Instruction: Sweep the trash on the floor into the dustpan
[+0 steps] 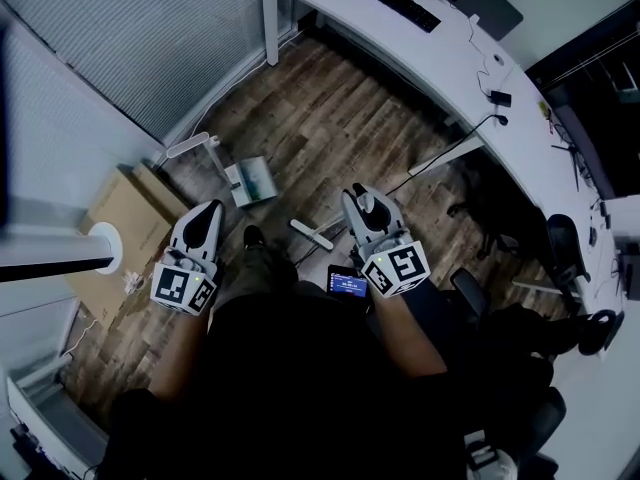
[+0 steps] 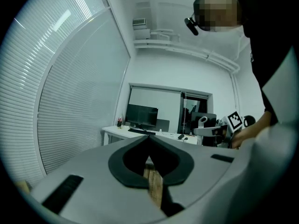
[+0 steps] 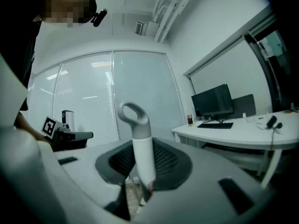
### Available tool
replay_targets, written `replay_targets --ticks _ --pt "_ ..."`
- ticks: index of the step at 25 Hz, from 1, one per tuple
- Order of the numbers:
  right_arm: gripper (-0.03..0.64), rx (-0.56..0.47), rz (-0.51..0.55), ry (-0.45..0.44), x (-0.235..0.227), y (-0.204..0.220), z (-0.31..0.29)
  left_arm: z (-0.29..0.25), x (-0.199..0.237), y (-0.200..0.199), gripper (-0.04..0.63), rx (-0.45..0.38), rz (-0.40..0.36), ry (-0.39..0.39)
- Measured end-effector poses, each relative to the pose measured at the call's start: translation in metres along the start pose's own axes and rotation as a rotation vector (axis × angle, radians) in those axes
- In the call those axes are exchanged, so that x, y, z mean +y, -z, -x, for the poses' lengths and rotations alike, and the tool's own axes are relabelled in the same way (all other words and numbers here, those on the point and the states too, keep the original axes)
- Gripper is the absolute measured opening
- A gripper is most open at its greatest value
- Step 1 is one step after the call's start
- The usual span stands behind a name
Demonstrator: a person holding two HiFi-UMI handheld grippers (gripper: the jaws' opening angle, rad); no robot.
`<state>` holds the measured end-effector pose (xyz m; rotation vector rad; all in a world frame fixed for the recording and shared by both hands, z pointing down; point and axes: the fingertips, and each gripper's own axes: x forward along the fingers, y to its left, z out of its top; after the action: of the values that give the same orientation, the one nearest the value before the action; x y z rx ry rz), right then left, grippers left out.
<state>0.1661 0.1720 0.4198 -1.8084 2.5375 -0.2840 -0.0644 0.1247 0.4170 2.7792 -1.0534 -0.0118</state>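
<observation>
Two grippers here, and only one is doing any work. The right gripper (image 1: pixel 358 194) is clamped on the broom handle (image 3: pixel 141 148). In the right gripper view the white stick with a grey loop on top stands upright between its jaws. Broom head (image 1: pixel 312 234) is down on the wood floor (image 1: pixel 330 118) near the middle of the head view, between the two grippers.

The left gripper (image 1: pixel 211 207) is squeezed closed with nothing in it. Its own view just shows a sliver of floor behind the tips.

Dustpan (image 1: pixel 252 181) sits on the floor a bit above and right of the left gripper's tip, with its long handle (image 1: pixel 190 146) reaching toward the blinds (image 1: pixel 150 38) at upper left. Cardboard (image 1: pixel 125 223) lies at the left edge, and a white desk (image 1: pixel 440 58) curves across the upper right.
</observation>
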Motion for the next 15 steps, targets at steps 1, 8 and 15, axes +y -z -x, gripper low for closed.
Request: replay_targets --ticks 1,8,15 --pt "0.086 0.003 0.001 0.003 0.0 0.002 0.002 0.001 -0.001 0.001 -0.005 0.001 0.002 0.001" --pt "0.086 0.012 -0.007 0.028 -0.001 0.008 0.01 0.004 -0.01 0.007 -0.005 0.014 0.01 0.022" --pt "0.086 0.007 -0.031 0.038 -0.004 0.011 0.016 0.006 -0.015 0.01 -0.005 0.025 0.01 0.031"
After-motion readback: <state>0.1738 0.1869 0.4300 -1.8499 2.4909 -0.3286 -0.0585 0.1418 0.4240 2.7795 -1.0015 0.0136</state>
